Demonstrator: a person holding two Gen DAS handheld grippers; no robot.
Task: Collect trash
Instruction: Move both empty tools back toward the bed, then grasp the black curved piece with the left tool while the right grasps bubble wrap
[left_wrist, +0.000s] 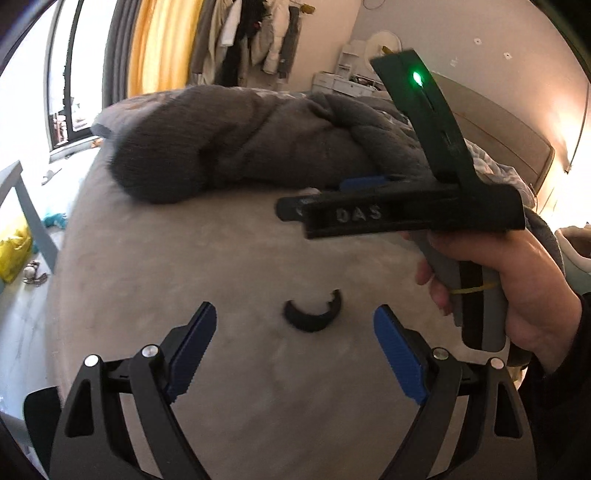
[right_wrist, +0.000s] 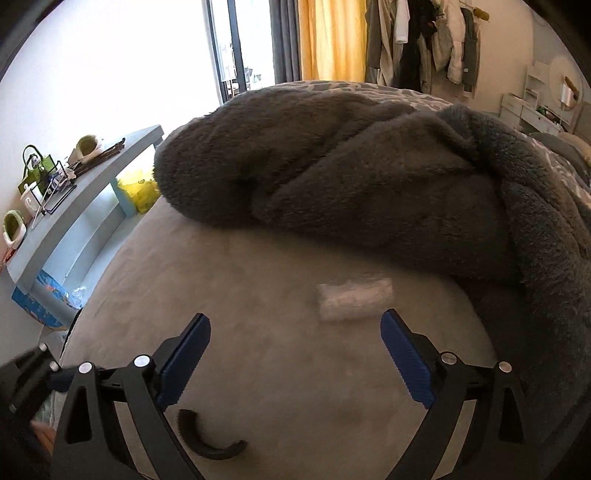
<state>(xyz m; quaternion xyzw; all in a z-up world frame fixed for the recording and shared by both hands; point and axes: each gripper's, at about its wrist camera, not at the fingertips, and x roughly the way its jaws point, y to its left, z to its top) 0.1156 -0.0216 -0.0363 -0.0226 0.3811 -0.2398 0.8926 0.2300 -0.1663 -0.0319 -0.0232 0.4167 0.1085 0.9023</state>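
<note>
A black curved plastic piece (left_wrist: 313, 314) lies on the beige bed sheet (left_wrist: 221, 258), just ahead of my left gripper (left_wrist: 295, 325), which is open and empty. The same piece shows in the right wrist view (right_wrist: 207, 439), low and left of centre. A small clear crumpled plastic wrapper (right_wrist: 352, 299) lies on the sheet just ahead of my right gripper (right_wrist: 295, 332), which is open and empty. In the left wrist view the right gripper's black body (left_wrist: 406, 214) is held in a hand, pointing left toward the blanket.
A thick grey fleece blanket (right_wrist: 351, 166) is heaped across the bed behind the trash. A light blue shelf (right_wrist: 74, 206) with cups and slippers stands left of the bed. A yellow bag (left_wrist: 14, 254) sits on the floor. Clothes (right_wrist: 424, 40) hang at the back.
</note>
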